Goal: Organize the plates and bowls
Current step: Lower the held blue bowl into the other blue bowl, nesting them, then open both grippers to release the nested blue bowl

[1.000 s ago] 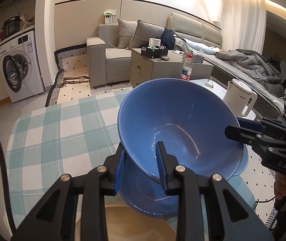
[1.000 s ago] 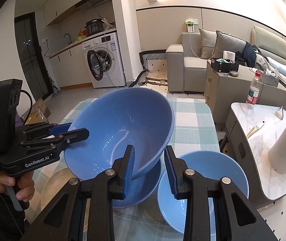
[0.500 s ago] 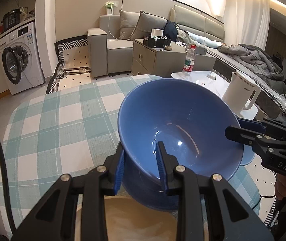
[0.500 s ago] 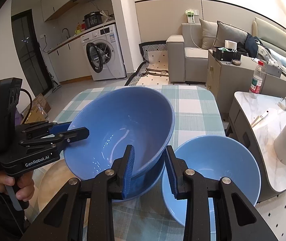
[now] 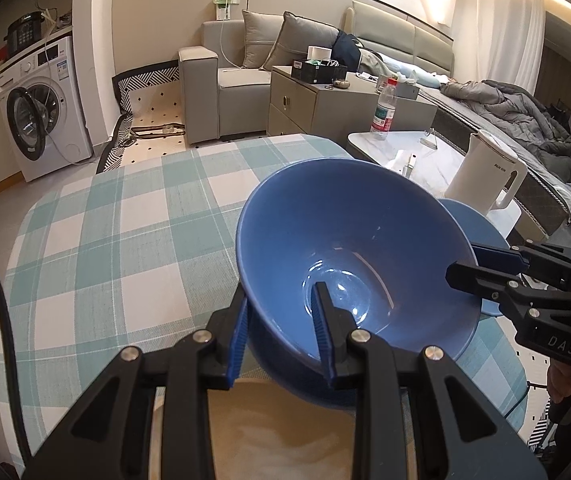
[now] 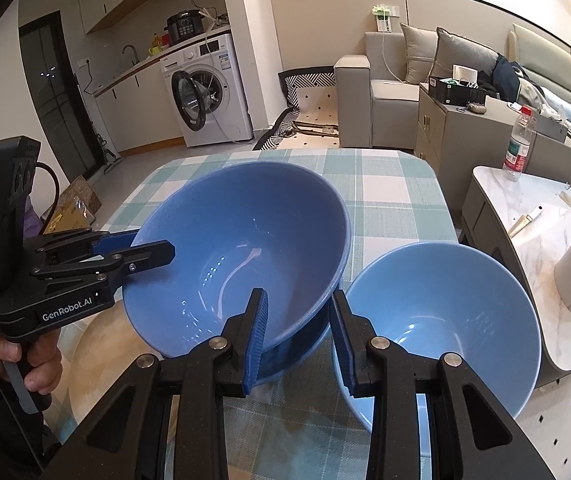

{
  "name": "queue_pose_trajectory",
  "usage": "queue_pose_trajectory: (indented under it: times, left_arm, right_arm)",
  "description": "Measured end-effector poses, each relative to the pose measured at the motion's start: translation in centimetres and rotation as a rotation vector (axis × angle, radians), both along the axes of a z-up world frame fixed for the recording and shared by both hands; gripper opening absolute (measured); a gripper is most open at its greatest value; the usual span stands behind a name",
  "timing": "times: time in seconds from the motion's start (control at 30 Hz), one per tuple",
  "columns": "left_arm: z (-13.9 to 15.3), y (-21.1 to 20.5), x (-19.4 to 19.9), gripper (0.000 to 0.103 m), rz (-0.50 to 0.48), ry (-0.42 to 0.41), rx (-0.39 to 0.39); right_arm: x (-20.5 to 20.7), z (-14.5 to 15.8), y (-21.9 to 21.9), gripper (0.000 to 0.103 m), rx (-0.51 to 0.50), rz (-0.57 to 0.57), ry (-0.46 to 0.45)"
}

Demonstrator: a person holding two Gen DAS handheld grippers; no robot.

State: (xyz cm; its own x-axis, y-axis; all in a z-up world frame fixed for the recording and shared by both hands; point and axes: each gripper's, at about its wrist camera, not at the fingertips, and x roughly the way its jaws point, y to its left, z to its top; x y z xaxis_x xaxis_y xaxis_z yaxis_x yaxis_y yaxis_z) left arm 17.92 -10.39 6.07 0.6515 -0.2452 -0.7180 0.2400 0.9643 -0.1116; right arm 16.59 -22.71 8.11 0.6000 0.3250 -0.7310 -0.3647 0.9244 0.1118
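A big blue bowl (image 5: 349,240) (image 6: 237,232) hangs tilted over the checked table, gripped at two opposite spots on its rim. My left gripper (image 5: 281,312) is shut on the near rim in the left wrist view. On the other side my right gripper (image 6: 297,308) is shut on the rim too. Each gripper shows in the other's view: the right gripper (image 5: 461,268) and the left gripper (image 6: 157,248). Under the bowl sits a darker blue bowl (image 5: 285,376) (image 6: 309,340), and the held one rests in or just above it. A lighter blue bowl (image 6: 445,320) (image 5: 469,220) stands beside them. A beige plate (image 5: 277,432) (image 6: 97,344) lies nearest me.
The green-and-white checked tablecloth (image 5: 125,240) covers the table. A white kettle (image 5: 481,184) and a water bottle (image 6: 519,148) stand on a marble side table (image 6: 525,208) close to the table's right edge. A person's hand (image 6: 25,360) holds the left gripper.
Both grippers have come down with the blue bowl, and it now sits lower over the darker bowl beneath. The grips on the rim are unchanged.
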Motion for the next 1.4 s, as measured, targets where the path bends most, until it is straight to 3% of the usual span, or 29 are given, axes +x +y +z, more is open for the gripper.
queue_pose_trajectory:
  times: [1.0, 1.4]
  left_arm:
    - [-2.3, -0.2, -0.1, 0.029, -0.008, 0.04, 0.064]
    - [-2.5, -0.8, -0.2, 0.037, -0.018, 0.034, 0.106]
  right_arm:
    - [-0.1, -2.7, 1.9, 0.036, -0.089, 0.001, 0.033]
    - [-0.4, -3.3, 2.4, 0.038, -0.14, 0.006, 0.009]
